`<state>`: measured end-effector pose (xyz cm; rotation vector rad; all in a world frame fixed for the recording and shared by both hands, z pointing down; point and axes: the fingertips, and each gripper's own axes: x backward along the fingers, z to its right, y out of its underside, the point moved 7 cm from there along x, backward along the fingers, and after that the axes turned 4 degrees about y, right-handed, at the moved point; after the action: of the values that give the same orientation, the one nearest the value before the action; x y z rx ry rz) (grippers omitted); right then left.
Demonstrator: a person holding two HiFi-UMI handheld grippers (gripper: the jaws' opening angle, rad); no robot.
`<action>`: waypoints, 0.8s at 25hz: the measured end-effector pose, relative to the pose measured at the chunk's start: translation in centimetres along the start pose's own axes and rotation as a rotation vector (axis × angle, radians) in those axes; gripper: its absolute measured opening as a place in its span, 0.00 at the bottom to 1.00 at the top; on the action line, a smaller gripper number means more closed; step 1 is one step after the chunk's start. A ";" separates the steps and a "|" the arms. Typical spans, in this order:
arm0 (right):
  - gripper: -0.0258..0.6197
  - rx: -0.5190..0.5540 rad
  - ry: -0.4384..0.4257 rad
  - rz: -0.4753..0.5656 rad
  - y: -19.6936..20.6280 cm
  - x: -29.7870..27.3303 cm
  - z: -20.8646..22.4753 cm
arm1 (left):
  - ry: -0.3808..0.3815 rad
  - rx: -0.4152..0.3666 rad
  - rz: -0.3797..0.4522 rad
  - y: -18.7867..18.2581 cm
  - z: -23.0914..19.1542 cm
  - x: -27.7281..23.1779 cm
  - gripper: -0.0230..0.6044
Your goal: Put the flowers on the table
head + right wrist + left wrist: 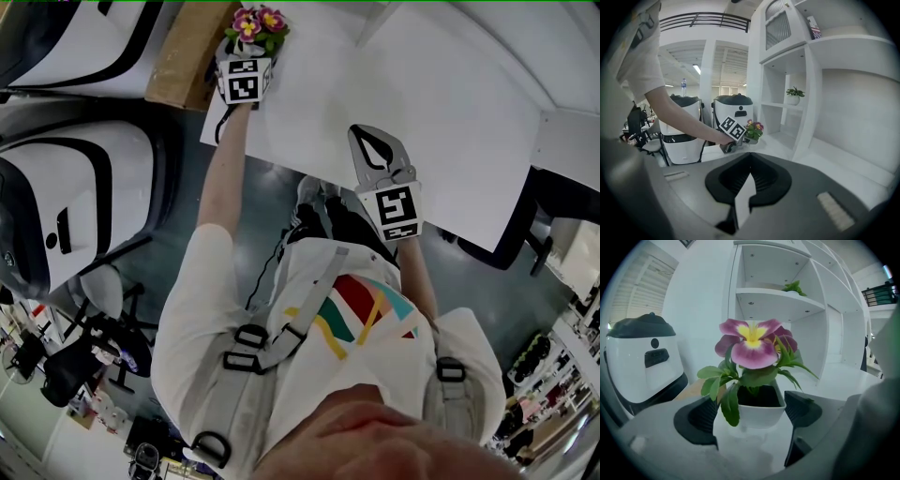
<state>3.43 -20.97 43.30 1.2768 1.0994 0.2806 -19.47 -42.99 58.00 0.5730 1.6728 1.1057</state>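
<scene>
A pink and yellow flower [752,348] with green leaves grows in a small white pot [761,416]. The pot stands on the white table [450,103] at its far left corner, and the flowers [258,23] show there in the head view. My left gripper [247,52] reaches to the pot. Its jaws stand open on either side of the pot with a gap on the left. My right gripper [367,141] hovers over the table's near edge, shut and empty. In the right gripper view, the flowers [753,127] and the left gripper [738,140] lie ahead.
Large white machines with black trim [56,206] stand left of the table. A cardboard box [183,52] lies beside the pot. White shelves behind the table hold a small green plant [793,93]. A chair [103,337] is on the floor at the left.
</scene>
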 end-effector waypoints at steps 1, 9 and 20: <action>0.03 0.003 -0.001 0.003 -0.1 0.1 -0.1 | -0.001 0.001 0.003 0.0 0.0 0.2 0.75; 0.03 0.030 0.003 0.044 -0.8 1.4 -0.8 | -0.008 -0.011 0.031 -0.5 1.4 2.9 0.76; 0.03 0.049 -0.002 0.159 -3.0 3.3 -1.8 | -0.038 -0.086 0.202 -5.8 4.1 11.0 0.78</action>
<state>2.55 -18.54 39.22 1.4108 1.0102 0.3734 -19.13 -35.41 47.33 0.7149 1.5519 1.2971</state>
